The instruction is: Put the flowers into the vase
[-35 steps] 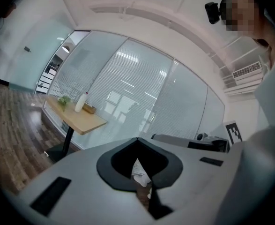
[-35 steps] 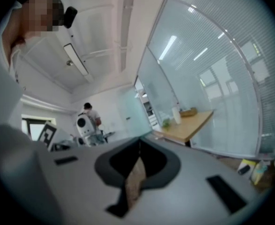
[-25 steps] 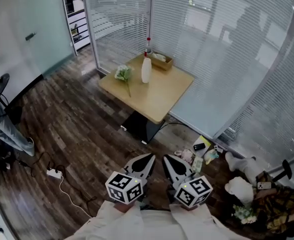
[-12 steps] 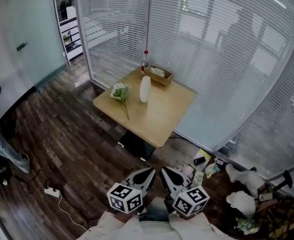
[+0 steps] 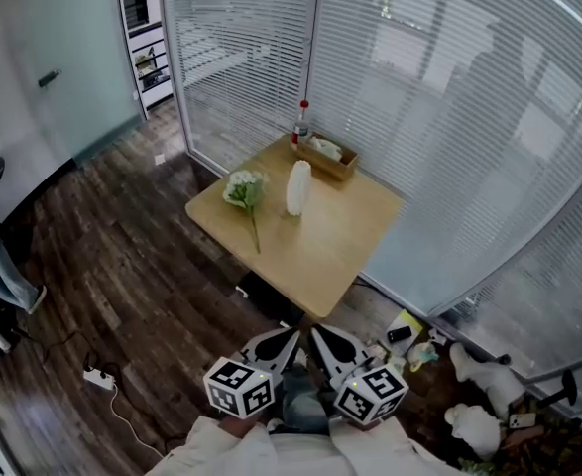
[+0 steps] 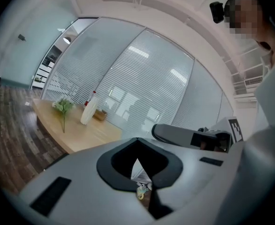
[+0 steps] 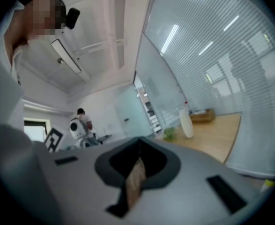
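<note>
1. At the far left a white power strip lies with its cable on the dark wooden floor.
2. The flowers lie flat on the left part of the pale wooden counter. Their white blooms are at the far end and the green stem points back toward the person.
3. The white vase stands upright just right of the flowers, close to them but not touching.
4. Behind the vase, at the counter's far corner, sits a shallow wooden tray. A bottle with a red cap stands at its left end.
5. The left claw is low in the head view, in front of the person and well apart from the counter. Its jaws are pressed together with nothing between them.
6. The right claw sits just beside it, aimed the same way. Its jaws are likewise closed and empty.
7. At the right, small clutter and white soft shapes lie on the floor by the wall of blinds.
</note>
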{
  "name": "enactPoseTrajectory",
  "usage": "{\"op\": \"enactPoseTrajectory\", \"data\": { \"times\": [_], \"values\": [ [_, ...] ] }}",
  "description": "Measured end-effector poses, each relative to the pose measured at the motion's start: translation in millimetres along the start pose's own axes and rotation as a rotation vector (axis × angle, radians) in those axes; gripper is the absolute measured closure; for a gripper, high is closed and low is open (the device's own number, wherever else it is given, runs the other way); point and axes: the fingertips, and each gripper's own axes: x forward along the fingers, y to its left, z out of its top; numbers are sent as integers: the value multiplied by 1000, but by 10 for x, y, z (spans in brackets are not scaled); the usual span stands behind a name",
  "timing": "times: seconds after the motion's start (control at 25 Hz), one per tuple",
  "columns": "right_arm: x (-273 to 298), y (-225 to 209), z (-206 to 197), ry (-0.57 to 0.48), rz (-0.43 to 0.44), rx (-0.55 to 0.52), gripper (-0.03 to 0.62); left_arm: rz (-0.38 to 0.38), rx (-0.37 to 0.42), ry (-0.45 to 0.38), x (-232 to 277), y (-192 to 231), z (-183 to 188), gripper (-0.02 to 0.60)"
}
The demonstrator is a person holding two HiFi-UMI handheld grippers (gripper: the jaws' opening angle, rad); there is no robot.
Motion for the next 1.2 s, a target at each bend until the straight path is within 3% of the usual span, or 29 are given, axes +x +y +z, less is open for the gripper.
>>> {"op": "enactPoseTrajectory", "data": {
  "times": [0.72,1.2],
  "values": [
    [1337,-1309,1044,-21,111,-27,580,36,57,-79,1507,833,1083,574],
    [1687,-1717,924,59,129,68,580,76,-5,-31,1892,1168,1058,574]
  ]
}}
